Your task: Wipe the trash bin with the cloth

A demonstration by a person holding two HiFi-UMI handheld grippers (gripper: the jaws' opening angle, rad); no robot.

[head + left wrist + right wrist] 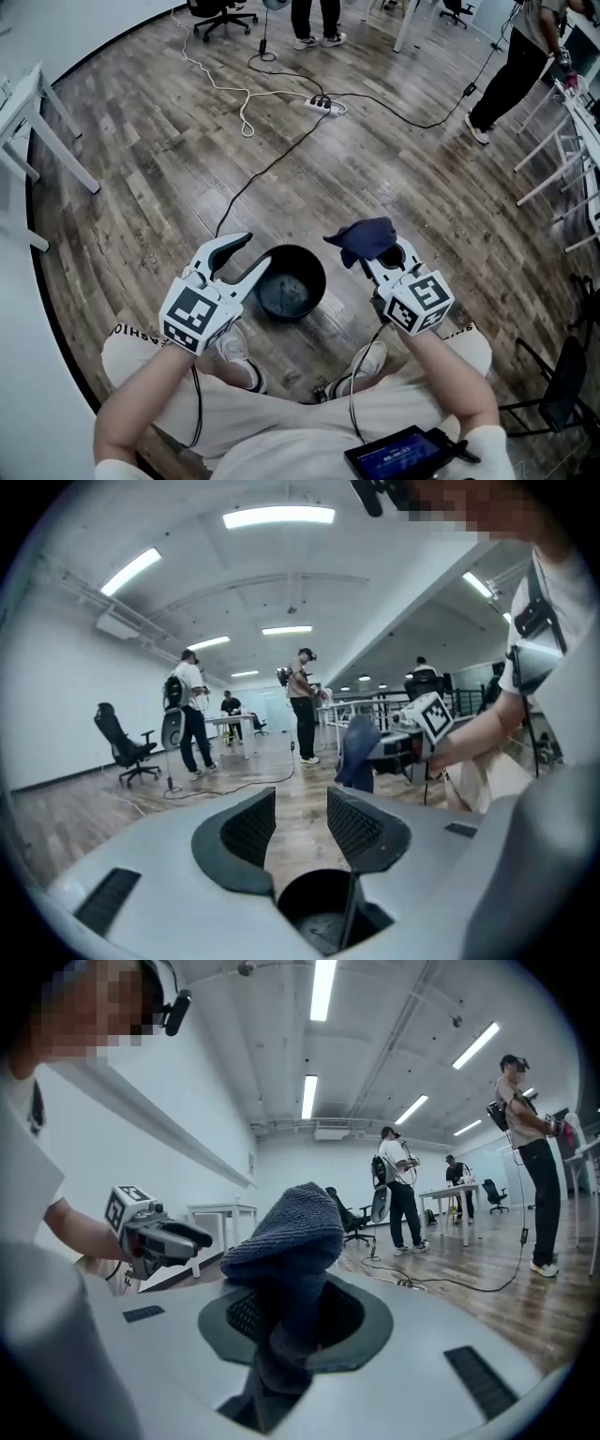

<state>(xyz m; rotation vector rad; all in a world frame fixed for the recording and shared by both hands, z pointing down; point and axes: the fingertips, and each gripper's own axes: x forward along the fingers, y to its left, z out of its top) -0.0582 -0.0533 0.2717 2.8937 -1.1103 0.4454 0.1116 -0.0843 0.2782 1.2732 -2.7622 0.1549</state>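
Floor (141, 141): wood boards, well below both sets of fingers. A dropped cloth would land here and pick up dirt.
Bin (292, 248): black and round, it stands on the floor between the person's feet. In the head view it lies under the gap between the two sets of fingers. Neither gripper view shows it, so I judge that nothing touches it. It is light and nobody holds it, so a hard wipe on one wall could tip it or make it slide.
Left gripper (251, 255): the fingers (248, 829) stand wide apart with only floor showing between them. If they do not steady the rim, the bin can skid away from the wipe.
Right gripper (386, 258): the fingers are clamped on the cloth.
Cloth (286, 1241): dark blue, pinched low between the right fingers, with a bunch bulging above the tips and a tail hanging behind them. With so much of it loose, it could snag on the rim and pull out, or the bare jaws could scrape the bin.
Cable (272, 164): it runs across the floor beyond the fingers toward the bin, and a shoved bin may catch it.
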